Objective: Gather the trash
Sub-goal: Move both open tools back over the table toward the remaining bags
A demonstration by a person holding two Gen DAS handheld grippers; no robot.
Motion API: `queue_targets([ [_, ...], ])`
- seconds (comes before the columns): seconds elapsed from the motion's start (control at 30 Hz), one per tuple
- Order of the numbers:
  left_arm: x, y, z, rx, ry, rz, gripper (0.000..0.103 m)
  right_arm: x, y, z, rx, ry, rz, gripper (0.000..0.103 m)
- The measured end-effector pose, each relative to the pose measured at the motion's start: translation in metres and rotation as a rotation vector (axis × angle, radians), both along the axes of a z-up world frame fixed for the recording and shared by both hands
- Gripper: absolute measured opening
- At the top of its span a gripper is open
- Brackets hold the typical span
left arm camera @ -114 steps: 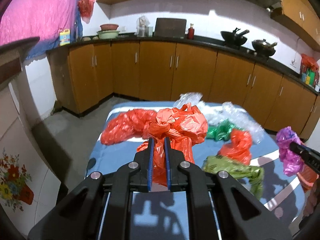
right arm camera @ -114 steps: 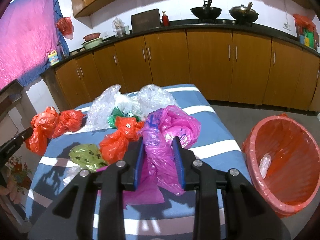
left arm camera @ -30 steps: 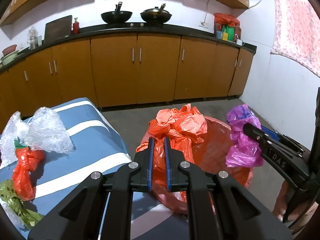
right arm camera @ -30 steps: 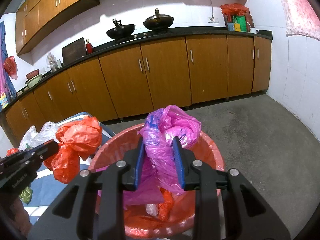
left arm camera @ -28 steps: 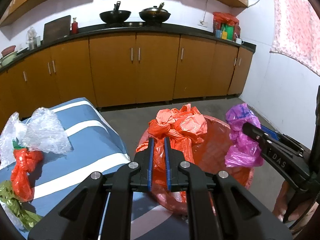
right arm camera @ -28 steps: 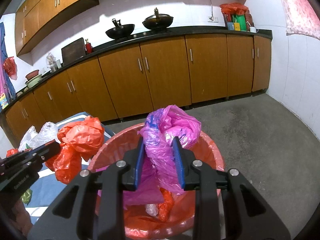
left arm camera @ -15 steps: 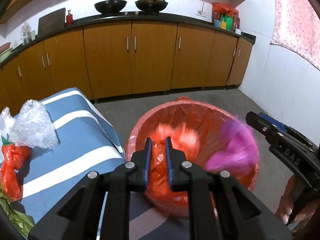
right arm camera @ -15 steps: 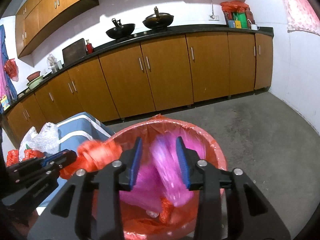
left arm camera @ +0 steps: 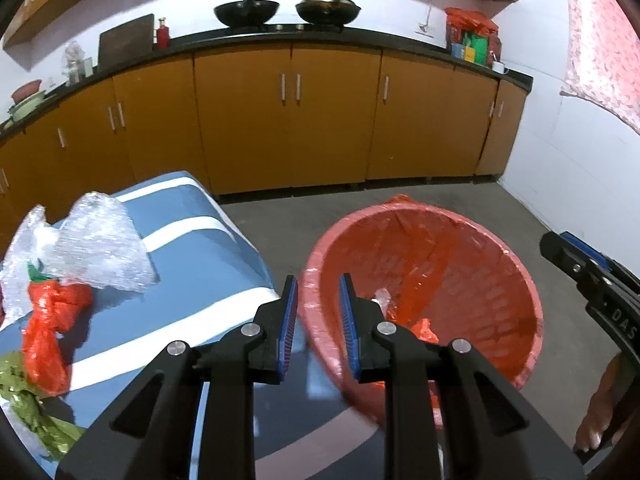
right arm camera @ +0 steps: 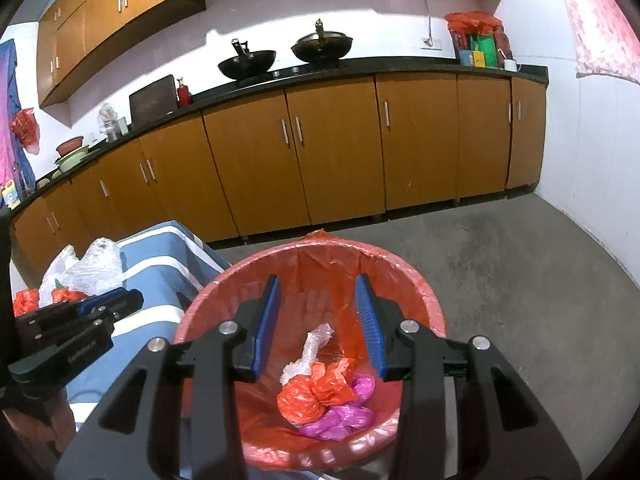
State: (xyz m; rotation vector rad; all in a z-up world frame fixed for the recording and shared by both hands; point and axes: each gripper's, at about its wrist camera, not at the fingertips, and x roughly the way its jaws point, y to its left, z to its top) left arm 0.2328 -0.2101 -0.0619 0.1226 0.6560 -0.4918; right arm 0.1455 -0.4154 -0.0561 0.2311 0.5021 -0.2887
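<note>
A red lined bin [right arm camera: 424, 300] stands on the floor beside the table. Inside it lie a crumpled orange-red bag [right arm camera: 312, 392], a pink bag [right arm camera: 344, 412] and a clear plastic scrap [right arm camera: 312, 344]. My right gripper [right arm camera: 317, 280] hangs open over the bin with nothing between its fingers. My left gripper [left arm camera: 318, 280] hovers over the bin's [left arm camera: 520, 280] near rim, its jaws opening and empty. On the blue striped table [left arm camera: 192, 264] remain clear plastic wrap [left arm camera: 96, 240], a red bag [left arm camera: 48, 328] and a green bag [left arm camera: 32, 420].
Brown cabinets [left arm camera: 288, 120] under a black counter with two woks [left arm camera: 246, 10] run along the back. A white wall [right arm camera: 592, 184] closes the right side. Bare concrete floor [right arm camera: 500, 248] lies beyond and right of the bin.
Both grippers let go: the orange-red bag fell from the left and the pink bag from the right into the bin. Both pairs of jaws stand wider than before.
</note>
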Motion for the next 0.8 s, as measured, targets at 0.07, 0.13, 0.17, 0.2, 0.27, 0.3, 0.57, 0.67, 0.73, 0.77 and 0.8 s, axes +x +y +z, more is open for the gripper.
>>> queue_targets([
  [0.07,0.000,0.008,0.004,0.000,-0.008,0.015,0.024,-0.001,0.005,0.004,-0.005,-0.003,0.007,0.039],
  [0.13,0.000,0.016,0.007,0.000,-0.017,0.031,0.025,-0.001,0.010,0.007,-0.007,-0.006,0.016,0.039],
  [0.17,-0.001,0.022,0.010,-0.001,-0.022,0.041,0.026,-0.001,0.013,0.009,-0.009,-0.009,0.020,0.039],
  [0.2,-0.001,0.027,0.011,-0.001,-0.025,0.050,0.027,-0.001,0.017,0.011,-0.011,-0.011,0.027,0.039],
  [0.27,-0.001,0.041,0.015,-0.003,-0.034,0.072,0.028,-0.001,0.026,0.014,-0.014,-0.015,0.041,0.039],
  [0.3,-0.001,0.047,0.016,-0.004,-0.037,0.083,0.029,0.000,0.031,0.015,-0.015,-0.016,0.049,0.039],
  [0.57,-0.004,0.108,0.025,-0.019,-0.049,0.189,0.032,0.004,0.078,0.024,-0.009,-0.027,0.128,0.046],
  [0.67,-0.008,0.134,0.028,-0.032,-0.054,0.231,0.032,0.005,0.096,0.026,-0.006,-0.034,0.160,0.054],
  [0.73,-0.012,0.150,0.030,-0.033,-0.064,0.255,0.033,0.007,0.111,0.027,0.000,-0.032,0.188,0.056],
  [0.77,-0.014,0.159,0.030,-0.029,-0.071,0.272,0.033,0.007,0.118,0.027,0.001,-0.032,0.203,0.058],
  [0.8,-0.016,0.167,0.031,-0.024,-0.076,0.287,0.034,0.008,0.125,0.027,0.000,-0.032,0.216,0.060],
])
